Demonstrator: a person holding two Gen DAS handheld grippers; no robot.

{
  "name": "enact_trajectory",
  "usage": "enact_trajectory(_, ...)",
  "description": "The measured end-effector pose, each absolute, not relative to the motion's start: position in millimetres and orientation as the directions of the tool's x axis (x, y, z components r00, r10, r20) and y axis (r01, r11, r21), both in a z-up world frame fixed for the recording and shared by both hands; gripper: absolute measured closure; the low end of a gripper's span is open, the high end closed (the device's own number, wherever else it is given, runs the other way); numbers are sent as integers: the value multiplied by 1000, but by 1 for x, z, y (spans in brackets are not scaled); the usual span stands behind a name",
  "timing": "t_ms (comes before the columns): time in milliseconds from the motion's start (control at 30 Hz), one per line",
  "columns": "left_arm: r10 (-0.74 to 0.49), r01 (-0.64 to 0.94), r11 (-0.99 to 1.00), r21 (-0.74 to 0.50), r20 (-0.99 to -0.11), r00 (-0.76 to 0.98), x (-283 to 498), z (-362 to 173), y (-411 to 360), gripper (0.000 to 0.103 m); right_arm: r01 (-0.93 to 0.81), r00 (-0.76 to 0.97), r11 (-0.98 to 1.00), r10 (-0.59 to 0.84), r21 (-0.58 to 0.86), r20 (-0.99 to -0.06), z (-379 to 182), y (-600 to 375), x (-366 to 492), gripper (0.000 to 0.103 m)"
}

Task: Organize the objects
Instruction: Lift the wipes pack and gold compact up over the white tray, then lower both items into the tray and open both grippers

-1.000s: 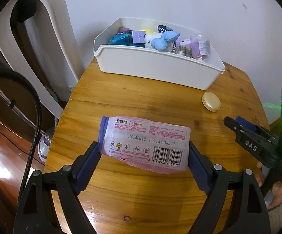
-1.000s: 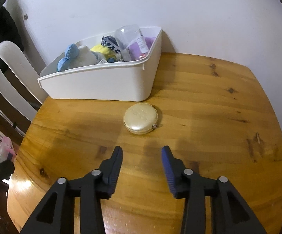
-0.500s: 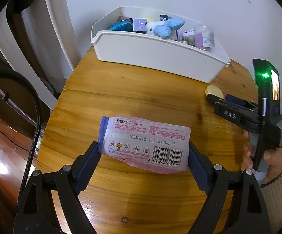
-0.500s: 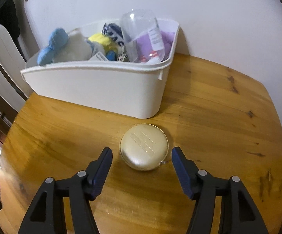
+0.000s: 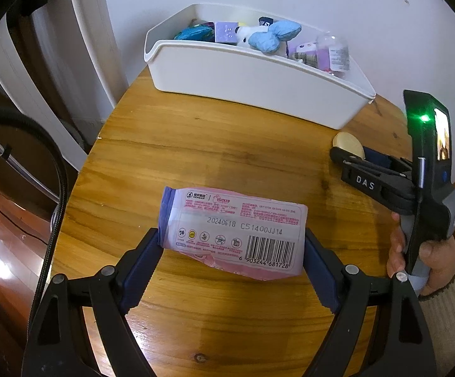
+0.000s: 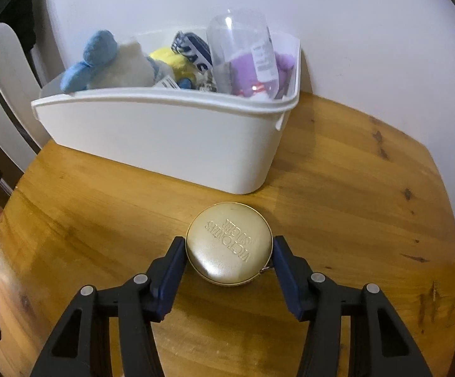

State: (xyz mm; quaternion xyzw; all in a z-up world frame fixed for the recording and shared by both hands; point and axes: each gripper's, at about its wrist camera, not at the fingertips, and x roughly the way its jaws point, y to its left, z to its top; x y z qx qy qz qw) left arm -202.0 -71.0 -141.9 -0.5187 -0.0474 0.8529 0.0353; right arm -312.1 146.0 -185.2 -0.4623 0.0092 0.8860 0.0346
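Observation:
My left gripper (image 5: 231, 235) is shut on a pink pack of wipes (image 5: 232, 229), held by its two short ends above the round wooden table (image 5: 211, 144). A gold round zip case (image 6: 229, 248) lies on the table just in front of the white bin (image 6: 164, 144). My right gripper (image 6: 229, 245) stands open with one finger on each side of the case, hardly any gap left. In the left wrist view, the right gripper (image 5: 351, 157) sits at the case (image 5: 348, 144), with a hand (image 5: 428, 257) on its handle.
The bin (image 5: 258, 84) stands at the table's far edge against the white wall, filled with soft toys, a clear bottle and small packs. A white chair (image 5: 54, 94) and a black cable (image 5: 60, 169) lie off the table's left side.
My right gripper has moved forward and down to the gold case, and its fingers now straddle it. The left gripper, still holding the pack, has drifted slightly toward the bin.

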Motion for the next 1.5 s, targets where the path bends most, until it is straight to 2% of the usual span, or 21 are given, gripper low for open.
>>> enact_trajectory(333, 123, -51, -992, -113, -841, -526, -207, -100, -74, 15, -12, -659, -998, -34, 56, -751, -124, 133, -267, 47)
enact_trajectory(633, 69, -96, -995, -5, -730, -680, -251, 8, -85, 15, 40, -772, -997, -72, 66, -631, -5, 133, -257, 47)
enact_trajectory(800, -8, -77, -992, 99, -661, -750, -294, 69, -84, 15, 49, -811, -998, -64, 42, -582, 57, 133, -271, 47)
enact_trajectory(1000, -21, -61, -993, 104, -647, -762, -353, 112, -77, 15, 30, -838, -1000, -29, 8, -545, 110, 134, -310, 47)
enact_trajectory(1200, -7, -93, -990, 106, -694, -720, -404, 103, -63, 15, -1, -818, -1000, -6, 11, -576, 109, 139, -365, 47)
enact_trajectory(1500, -13, -75, -995, 70, -813, -583, -473, 22, -46, 15, -15, -681, -999, -20, 41, -732, 20, 141, -438, 47)
